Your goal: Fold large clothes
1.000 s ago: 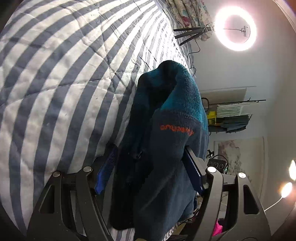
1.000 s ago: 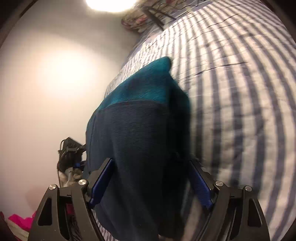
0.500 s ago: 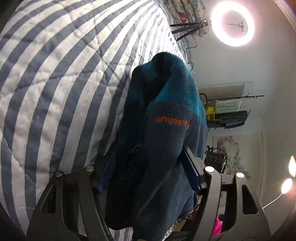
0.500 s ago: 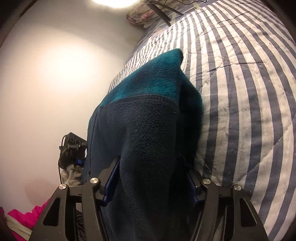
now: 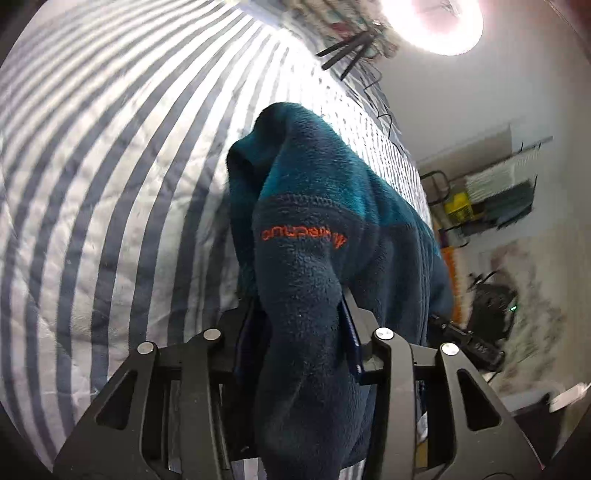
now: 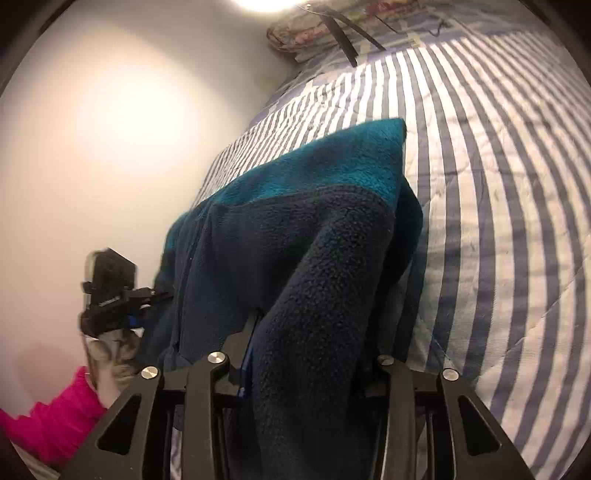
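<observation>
A dark navy and teal fleece jacket with an orange logo hangs over the edge of the striped bed cover. My left gripper has a thick fold of it bunched between its blue pads, and the jaws are closing on it. In the right wrist view the same jacket fills the middle. My right gripper is closing on another navy fold, which hides its fingertips. The left gripper's black body shows beside the jacket, held by a hand with a pink sleeve.
The striped bed cover stretches away on the right. A ring light on a tripod and a floral pillow stand at the bed's far end. A wire shelf rack lines the wall.
Both grippers' jaws have narrowed from wide apart onto the fleece folds. Both have risen, and the jacket has lifted with them.
</observation>
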Available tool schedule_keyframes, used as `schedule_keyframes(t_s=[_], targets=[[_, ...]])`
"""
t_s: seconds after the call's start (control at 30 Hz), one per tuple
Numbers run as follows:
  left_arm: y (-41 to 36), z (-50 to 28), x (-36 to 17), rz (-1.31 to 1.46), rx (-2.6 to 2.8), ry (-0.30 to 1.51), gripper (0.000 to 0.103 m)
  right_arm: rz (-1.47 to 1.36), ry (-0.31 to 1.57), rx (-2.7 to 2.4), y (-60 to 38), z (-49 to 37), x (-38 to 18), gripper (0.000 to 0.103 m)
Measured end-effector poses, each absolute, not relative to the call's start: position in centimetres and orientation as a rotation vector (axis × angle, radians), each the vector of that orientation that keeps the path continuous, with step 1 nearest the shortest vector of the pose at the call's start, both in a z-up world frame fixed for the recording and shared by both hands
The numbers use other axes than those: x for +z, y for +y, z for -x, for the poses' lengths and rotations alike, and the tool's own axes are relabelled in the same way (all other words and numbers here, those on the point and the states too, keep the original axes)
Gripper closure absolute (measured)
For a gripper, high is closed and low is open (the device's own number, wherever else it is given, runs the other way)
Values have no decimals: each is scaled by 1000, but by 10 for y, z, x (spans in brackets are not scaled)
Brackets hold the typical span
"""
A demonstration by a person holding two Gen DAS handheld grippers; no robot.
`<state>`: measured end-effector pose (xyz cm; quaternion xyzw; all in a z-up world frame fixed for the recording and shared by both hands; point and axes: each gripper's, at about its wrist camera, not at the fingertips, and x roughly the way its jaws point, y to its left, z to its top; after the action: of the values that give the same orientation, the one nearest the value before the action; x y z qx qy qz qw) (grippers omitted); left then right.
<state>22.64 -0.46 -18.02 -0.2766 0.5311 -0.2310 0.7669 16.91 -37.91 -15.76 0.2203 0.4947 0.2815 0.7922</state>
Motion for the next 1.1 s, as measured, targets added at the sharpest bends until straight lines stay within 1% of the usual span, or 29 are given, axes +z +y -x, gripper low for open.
schedule_keyframes(t_s=[0.17, 0.37, 0.53, 0.8, 1.0, 1.1], targets=[[-19, -221, -152, 509, -521, 1094, 67, -367, 1027, 581, -367, -166, -133, 69], [-39, -231, -134, 525, -577, 1071, 67, -295, 952, 540, -375, -162, -95, 69], [-67, -249, -125, 494, -617, 1064, 67, -223, 908, 484, -394, -163, -75, 69], [-147, -306, -118, 453, -712, 1057, 67, -191, 886, 376, -456, -193, -65, 69], [-217, -363, -121, 447, -785, 1049, 67, -162, 878, 277, -516, -240, -58, 69], [-258, -398, -126, 441, -809, 1039, 67, -139, 872, 218, -546, -276, -57, 69]])
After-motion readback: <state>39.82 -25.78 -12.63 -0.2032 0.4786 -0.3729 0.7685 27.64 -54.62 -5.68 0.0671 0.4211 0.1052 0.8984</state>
